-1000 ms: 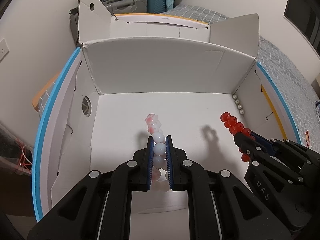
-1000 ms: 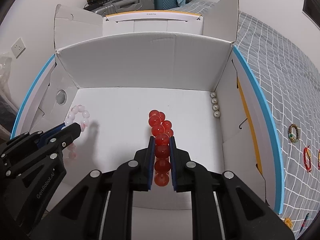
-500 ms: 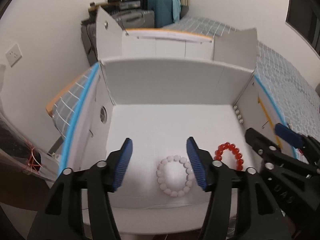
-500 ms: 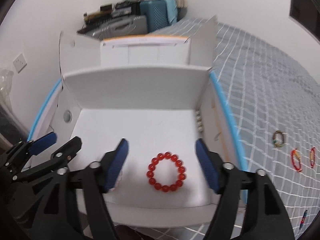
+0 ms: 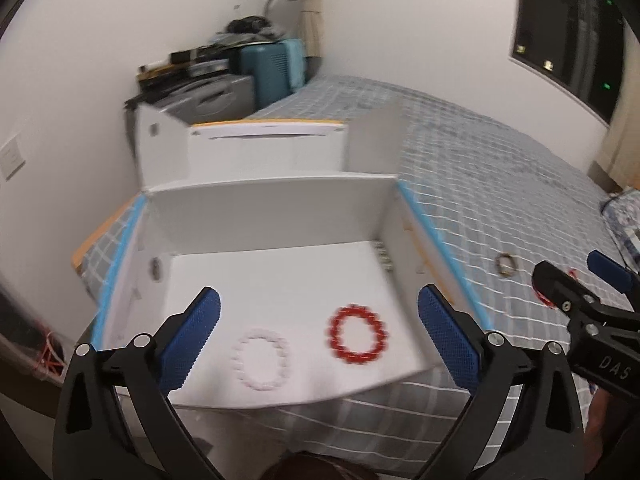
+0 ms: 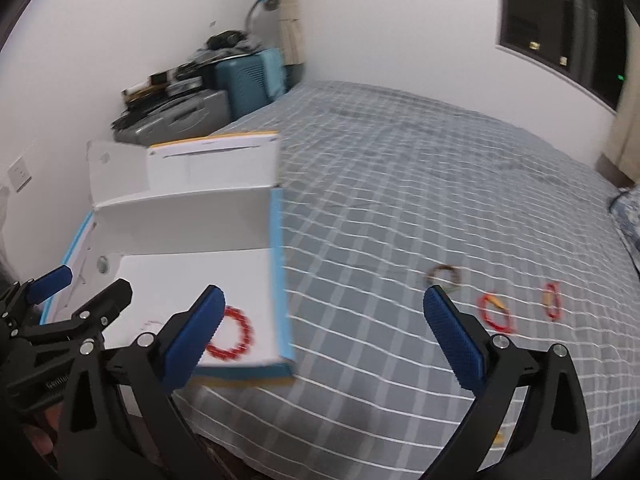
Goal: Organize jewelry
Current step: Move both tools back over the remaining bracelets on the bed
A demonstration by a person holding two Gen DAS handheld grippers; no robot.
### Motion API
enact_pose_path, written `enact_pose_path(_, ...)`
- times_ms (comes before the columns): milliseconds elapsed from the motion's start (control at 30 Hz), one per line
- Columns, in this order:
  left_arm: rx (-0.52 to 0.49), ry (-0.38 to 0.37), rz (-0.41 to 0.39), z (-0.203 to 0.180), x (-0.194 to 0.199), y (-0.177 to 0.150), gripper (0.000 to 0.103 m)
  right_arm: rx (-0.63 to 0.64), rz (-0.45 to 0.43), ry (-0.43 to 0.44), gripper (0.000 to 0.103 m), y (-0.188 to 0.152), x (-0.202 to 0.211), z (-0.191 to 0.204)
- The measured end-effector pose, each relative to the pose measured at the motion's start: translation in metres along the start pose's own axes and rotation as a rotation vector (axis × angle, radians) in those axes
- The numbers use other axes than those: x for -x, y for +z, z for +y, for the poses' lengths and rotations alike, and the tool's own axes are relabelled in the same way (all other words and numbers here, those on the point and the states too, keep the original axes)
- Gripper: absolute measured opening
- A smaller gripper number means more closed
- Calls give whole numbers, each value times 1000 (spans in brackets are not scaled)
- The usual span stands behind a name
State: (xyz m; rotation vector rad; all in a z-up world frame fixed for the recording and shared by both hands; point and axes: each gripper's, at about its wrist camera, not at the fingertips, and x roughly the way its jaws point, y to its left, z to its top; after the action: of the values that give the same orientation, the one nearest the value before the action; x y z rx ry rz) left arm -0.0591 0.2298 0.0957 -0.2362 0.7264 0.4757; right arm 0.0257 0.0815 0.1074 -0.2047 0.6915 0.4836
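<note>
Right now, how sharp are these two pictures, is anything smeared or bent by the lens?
Left wrist view: motion blur smears the red bracelet and pale bracelet; the box edges are soft. Right wrist view: the bedspread grid bows from fisheye, and the loose bracelets are streaked.

The box sits on the bed, at frame left in the right view. Two bracelets lie side by side inside it, near its front edge. Three more bracelets lie on the bed, right of the box.
</note>
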Motion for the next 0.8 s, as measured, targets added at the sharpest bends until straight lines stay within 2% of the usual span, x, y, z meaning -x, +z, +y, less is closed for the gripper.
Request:
enact_pose_path(200,-63,-104,1,-67,2,-9,97,-66,-6,-93,96,-24,27,-77)
enact_pose_path(433,-165,-226,56,-154,-14,-35,97,-158,28,-203,96,-64,45,-168)
enact_pose_path(567,-216,-295,101,-203,-27,-57,97,-210,55,-249,96,-89,46,-212)
enact_pose_path(800,-302,-360,168,-262,-47,-93,97,-299,122,-293,96,-135,34,-271)
